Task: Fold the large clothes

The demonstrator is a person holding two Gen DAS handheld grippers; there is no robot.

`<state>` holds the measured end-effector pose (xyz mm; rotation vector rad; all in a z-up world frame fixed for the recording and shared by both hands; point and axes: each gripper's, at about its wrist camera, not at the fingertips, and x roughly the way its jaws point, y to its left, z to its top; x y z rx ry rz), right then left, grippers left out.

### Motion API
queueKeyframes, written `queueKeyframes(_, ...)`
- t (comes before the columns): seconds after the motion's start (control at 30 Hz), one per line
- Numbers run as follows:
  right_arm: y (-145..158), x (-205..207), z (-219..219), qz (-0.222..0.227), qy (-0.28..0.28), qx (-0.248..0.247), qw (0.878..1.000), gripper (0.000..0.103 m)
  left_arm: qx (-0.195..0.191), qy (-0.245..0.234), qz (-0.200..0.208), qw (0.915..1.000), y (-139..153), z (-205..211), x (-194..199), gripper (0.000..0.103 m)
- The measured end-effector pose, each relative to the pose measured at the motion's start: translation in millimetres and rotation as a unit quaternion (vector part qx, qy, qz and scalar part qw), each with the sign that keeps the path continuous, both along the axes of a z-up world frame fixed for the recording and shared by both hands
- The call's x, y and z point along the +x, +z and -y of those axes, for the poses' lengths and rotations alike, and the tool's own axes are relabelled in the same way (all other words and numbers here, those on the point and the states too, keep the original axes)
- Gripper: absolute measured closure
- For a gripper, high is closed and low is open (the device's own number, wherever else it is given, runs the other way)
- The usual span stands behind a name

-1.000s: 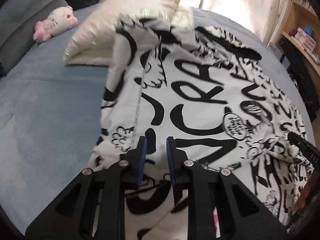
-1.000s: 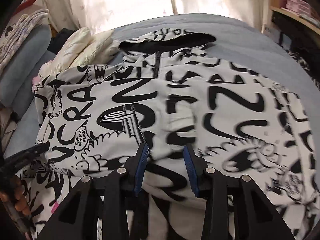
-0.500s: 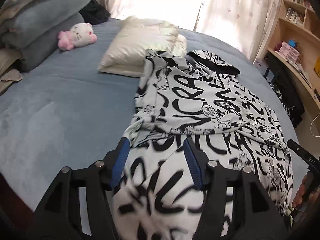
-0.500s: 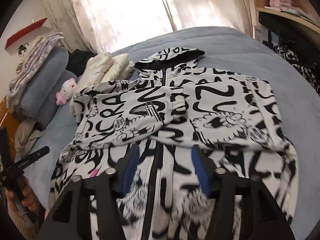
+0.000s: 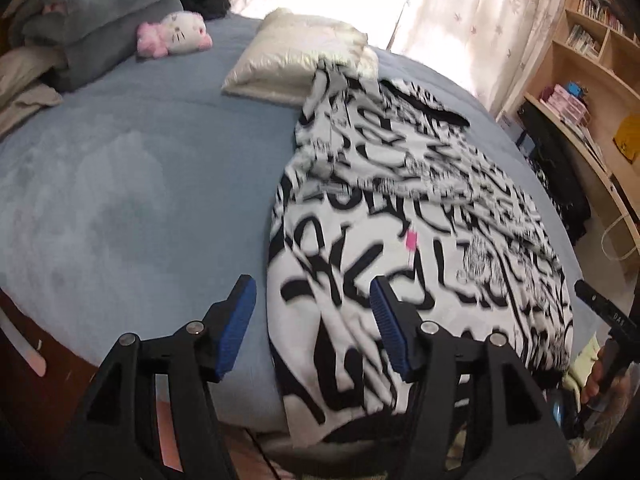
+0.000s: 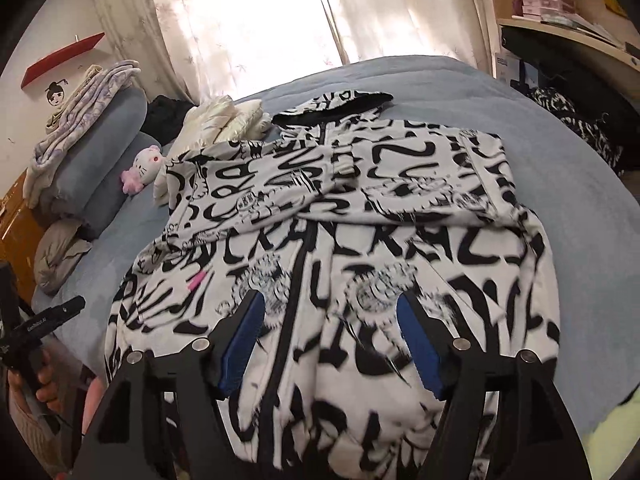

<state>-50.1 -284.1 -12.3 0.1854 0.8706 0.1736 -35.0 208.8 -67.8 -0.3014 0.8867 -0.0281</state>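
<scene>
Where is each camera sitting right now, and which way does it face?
Left wrist: on the left claw, angled down across the blue bed at the printed hoodie's left edge; jaws open, nothing between; right hand at the frame's right edge.
Right wrist: on the right claw, angled down over the hoodie's zipper toward the window; jaws open, empty; left hand lower left.
Shared: hoodie, bed, cream jacket, plush cat.
</scene>
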Motion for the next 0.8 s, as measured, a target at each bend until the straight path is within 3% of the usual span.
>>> queueKeyframes(0.3, -25.6, -45.6, 54.3, -0.030, -0.028, -0.017, 0.999, 0.032, -0.003, -0.024, -0.053, 0.9983, -53.1, 13.4, 1.8, 0.047)
queueKeyframes(0.6, -64.8, -83.7, 126.1, -0.073, -0.083, 0.001, 0.994, 0.031, -0.036, -0.033, -0.042, 0.9979, -68.3, 5.5, 4.7, 0.039)
queueKeyframes(0.8, -94.1, -80.4, 128.2, -0.087, -0.068, 0.023, 0.994, 0.032, -0.056, -0.040, -0.036, 0.9970, -73.2, 1.5, 4.4, 0.035)
